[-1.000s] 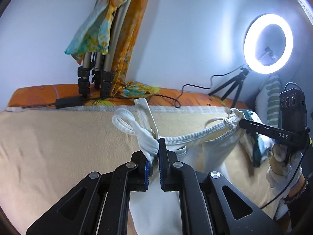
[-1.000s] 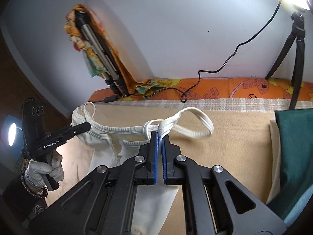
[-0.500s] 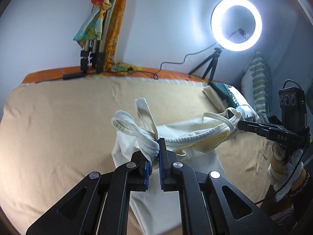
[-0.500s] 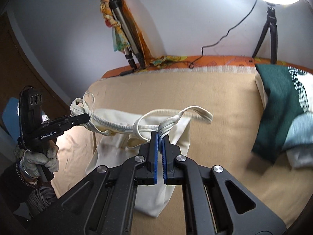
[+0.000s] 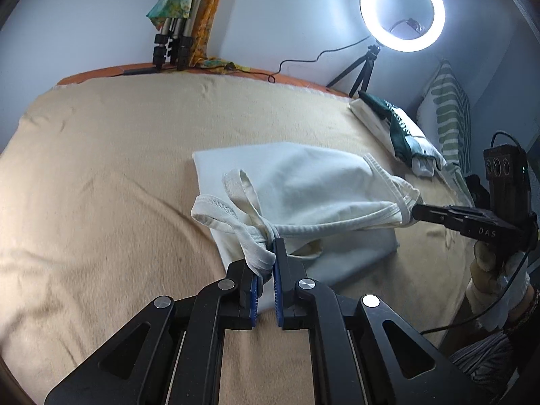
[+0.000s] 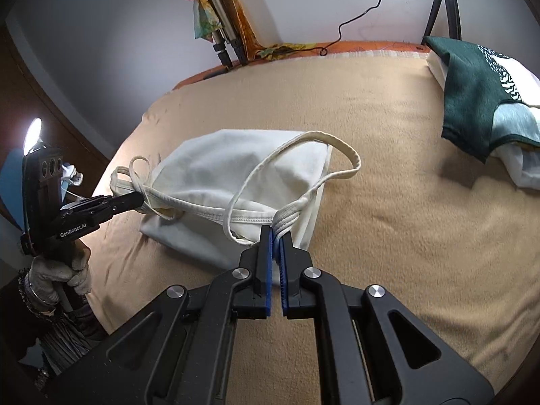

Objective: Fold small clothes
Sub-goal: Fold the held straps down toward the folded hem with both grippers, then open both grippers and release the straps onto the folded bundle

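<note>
Left gripper and right gripper are each clamping bunched straps of the cream cotton vest, which is lying crosswise between them on the beige blanket.

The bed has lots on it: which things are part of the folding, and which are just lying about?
In the job:
white top
left gripper
right gripper

Lying about:
green cloth
ring light
folded tripod
striped pillow
</note>
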The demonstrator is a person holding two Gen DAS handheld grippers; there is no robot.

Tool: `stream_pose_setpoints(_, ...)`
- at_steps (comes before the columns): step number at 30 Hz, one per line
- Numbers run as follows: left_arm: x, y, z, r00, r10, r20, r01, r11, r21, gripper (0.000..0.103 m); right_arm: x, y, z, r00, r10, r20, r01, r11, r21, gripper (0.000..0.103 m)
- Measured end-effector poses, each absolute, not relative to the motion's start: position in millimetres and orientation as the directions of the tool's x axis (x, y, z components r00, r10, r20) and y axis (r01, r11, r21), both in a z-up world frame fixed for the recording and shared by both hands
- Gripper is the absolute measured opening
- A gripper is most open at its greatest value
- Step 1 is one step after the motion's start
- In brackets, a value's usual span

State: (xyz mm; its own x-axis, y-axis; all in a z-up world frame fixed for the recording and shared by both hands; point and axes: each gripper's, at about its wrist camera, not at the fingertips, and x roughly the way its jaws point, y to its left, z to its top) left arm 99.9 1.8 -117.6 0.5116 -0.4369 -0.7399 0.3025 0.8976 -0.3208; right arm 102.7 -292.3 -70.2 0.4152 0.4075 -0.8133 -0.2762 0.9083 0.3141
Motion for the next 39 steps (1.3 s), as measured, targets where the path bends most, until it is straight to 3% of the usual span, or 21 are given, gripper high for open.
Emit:
stream_pose_setpoints(9,75.4,3.2,-115.3,0.466,-0.43,-0.773,0.357,0.891,-0.281,0.006,89.0,-310.5,-70.1,0.401,0.421,-0.814,-0.228,0.906,0.357,0.007)
stream_pose_setpoints(11,66.2,4.1,-112.6,0.444,-0.438,-0.782,0.383,0.882,-0.276,0.007,82.3,-308.6,-66.6,0.376,0.384,-0.843,-0.248,0.919,0.307,0.023)
stream_pose_setpoints(12,60.6,5.3,-110.2,0.437,-0.433,-0.788,0.392,0.88,-0.267,0.007,78.6,-307.4,-64.0,0.366,0.365,-0.856,-0.253,0.924,0.286,0.038)
stream_pose_setpoints(13,55.3,7.5,-107.7,0.426,-0.441,-0.79,0.402,0.875,-0.272,0.008,73.5,-307.6,-59.8,0.372,0.358,-0.856,-0.263,0.925,0.273,0.04)
stream_pose_setpoints(21,40.0,24.8,-78.0,0.432,-0.528,-0.731,0.409,0.837,-0.363,0.008,69.8,-299.1,-27.0,0.457,0.396,-0.796,-0.314,0.91,0.272,0.04)
stream_pose_setpoints(24,57.7,21.1,-75.7,0.471,-0.506,-0.722,0.383,0.855,-0.349,0.008,86.0,-285.5,-36.7,0.436,0.4,-0.806,-0.319,0.906,0.278,0.04)
stream_pose_setpoints(33,104.0,-15.6,-121.0,0.415,-0.439,-0.797,0.375,0.881,-0.289,0.008,114.8,-261.9,-75.5,0.347,0.324,-0.88,-0.313,0.925,0.217,0.039)
stream_pose_setpoints(39,104.4,-9.1,-130.3,0.396,-0.427,-0.813,0.373,0.884,-0.282,0.008,71.2,-262.4,-84.5,0.228,0.333,-0.915,-0.412,0.884,0.219,0.039)
